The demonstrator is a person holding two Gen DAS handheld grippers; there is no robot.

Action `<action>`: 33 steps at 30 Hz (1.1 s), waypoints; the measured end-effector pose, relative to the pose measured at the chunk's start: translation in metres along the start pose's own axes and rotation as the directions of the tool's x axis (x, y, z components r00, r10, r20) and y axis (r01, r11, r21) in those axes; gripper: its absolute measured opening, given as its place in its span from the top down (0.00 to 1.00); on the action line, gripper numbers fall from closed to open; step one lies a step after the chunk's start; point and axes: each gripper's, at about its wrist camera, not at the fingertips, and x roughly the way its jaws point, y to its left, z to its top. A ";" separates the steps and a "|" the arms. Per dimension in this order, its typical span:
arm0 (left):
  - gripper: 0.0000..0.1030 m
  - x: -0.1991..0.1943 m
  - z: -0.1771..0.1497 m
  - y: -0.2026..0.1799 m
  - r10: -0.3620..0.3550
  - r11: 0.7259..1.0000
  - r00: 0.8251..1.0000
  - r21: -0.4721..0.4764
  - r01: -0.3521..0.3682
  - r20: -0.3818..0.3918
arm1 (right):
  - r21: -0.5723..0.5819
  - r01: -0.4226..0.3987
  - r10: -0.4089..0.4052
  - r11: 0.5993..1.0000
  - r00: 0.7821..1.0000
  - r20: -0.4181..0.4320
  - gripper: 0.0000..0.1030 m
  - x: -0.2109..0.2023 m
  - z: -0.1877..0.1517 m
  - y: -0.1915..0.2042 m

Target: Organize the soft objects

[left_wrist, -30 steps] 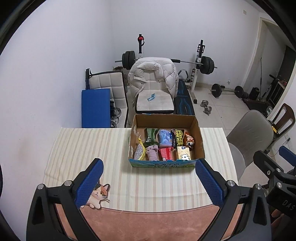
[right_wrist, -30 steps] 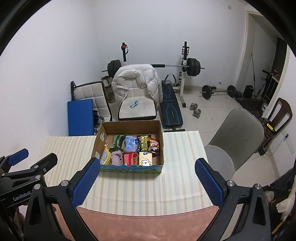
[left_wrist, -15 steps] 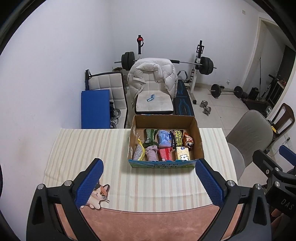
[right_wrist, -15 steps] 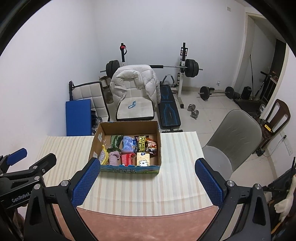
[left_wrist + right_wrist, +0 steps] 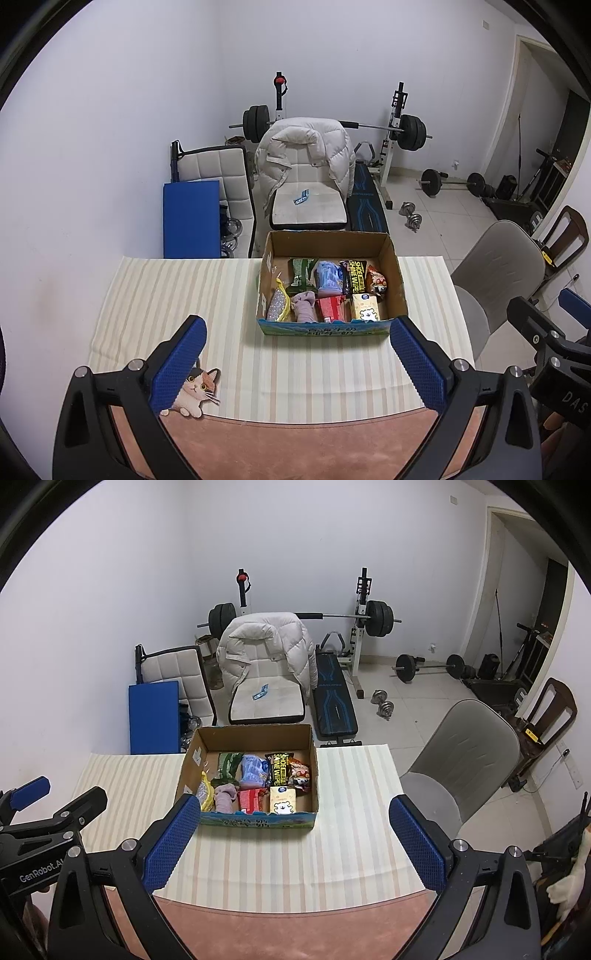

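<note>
A cardboard box [image 5: 399,280] stands on the striped tablecloth [image 5: 177,291], packed with soft packets: a green pack [image 5: 302,273], a blue pack [image 5: 328,277], black shoe wipes [image 5: 357,280], a pink cloth [image 5: 305,310], a red pack [image 5: 330,308] and a yellow tissue pack [image 5: 365,312]. The box also shows in the right wrist view [image 5: 192,764]. My left gripper [image 5: 299,365] is open and empty, held above the table's near edge. My right gripper [image 5: 291,845] is open and empty, level with the box's front.
A cat sticker [image 5: 195,391] lies by the left fingertip. A grey chair [image 5: 465,760] stands right of the table. Behind it are a white chair with a jacket [image 5: 306,177], a blue mat [image 5: 190,218] and a barbell rack [image 5: 399,125].
The right wrist view has shifted so the box sits further left and lower in it; the left wrist view is almost unchanged. Both grippers stay open.
</note>
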 end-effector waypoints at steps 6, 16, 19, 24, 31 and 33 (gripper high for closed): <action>0.01 0.000 0.001 0.000 -0.001 1.000 1.000 0.001 0.001 -0.001 | 0.000 0.006 -0.006 1.000 1.000 0.001 0.00 0.000 0.000 0.000; 0.01 0.000 0.001 0.000 -0.001 1.000 1.000 0.002 0.001 0.000 | 0.001 0.012 -0.012 1.000 1.000 0.003 0.00 -0.002 0.000 -0.001; 0.01 0.000 0.001 0.000 -0.001 1.000 1.000 0.002 0.001 0.000 | 0.002 0.013 -0.013 1.000 1.000 0.003 0.00 -0.003 0.001 -0.002; 0.01 0.000 0.001 0.000 -0.001 1.000 1.000 0.003 0.001 0.000 | 0.000 0.014 -0.014 1.000 1.000 0.003 0.00 -0.002 0.002 -0.001; 0.01 0.000 0.001 0.000 -0.005 1.000 1.000 0.001 0.005 -0.001 | 0.000 0.017 -0.017 1.000 1.000 0.001 0.00 -0.001 0.003 -0.002; 0.01 0.000 0.001 0.001 -0.005 1.000 1.000 0.003 0.005 -0.001 | 0.002 0.018 -0.019 1.000 1.000 0.002 0.00 -0.001 0.003 -0.002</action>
